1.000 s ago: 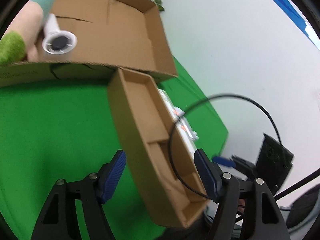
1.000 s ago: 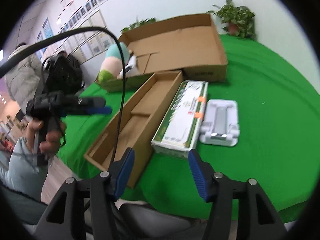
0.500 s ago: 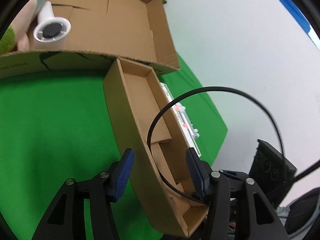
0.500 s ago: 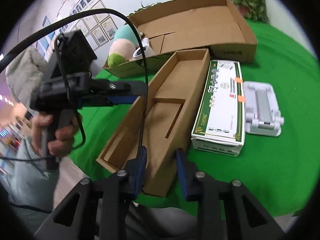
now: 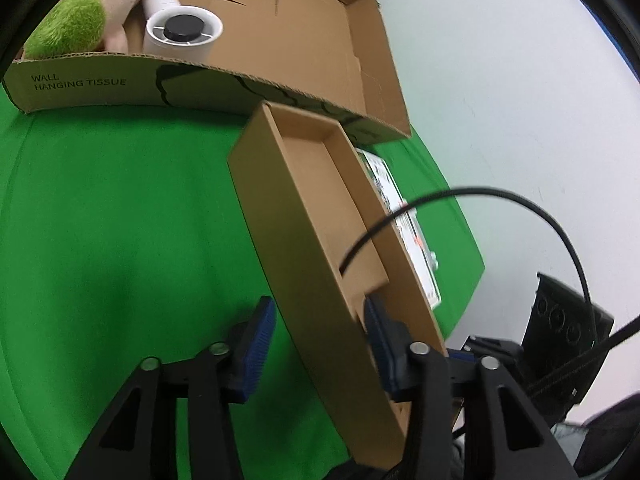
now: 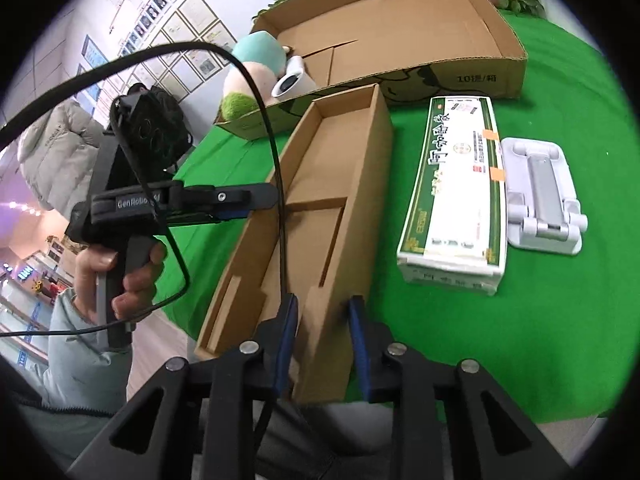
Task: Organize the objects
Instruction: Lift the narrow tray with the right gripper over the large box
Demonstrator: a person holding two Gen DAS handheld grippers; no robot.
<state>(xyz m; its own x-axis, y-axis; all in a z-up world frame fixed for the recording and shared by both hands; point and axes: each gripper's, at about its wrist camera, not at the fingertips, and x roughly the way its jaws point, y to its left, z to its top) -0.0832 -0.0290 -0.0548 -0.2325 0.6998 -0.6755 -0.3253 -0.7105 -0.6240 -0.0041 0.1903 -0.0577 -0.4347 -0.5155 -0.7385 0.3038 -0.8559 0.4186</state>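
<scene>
A long narrow cardboard tray lies on the green table, its near end over the edge. My right gripper straddles the tray's right wall near that end, its jaws close to the wall. My left gripper straddles the tray's left wall, one finger outside and one inside, still a little apart from it. The left gripper also shows in the right wrist view at the tray's left side. A green and white flat box lies right of the tray.
A big open cardboard box stands behind, holding a plush toy and a white cylinder. A white folding stand lies right of the flat box. A black cable hangs across the tray.
Both grippers have moved in onto the narrow tray and narrowed their jaws, the right over its right wall, the left over its left wall.
</scene>
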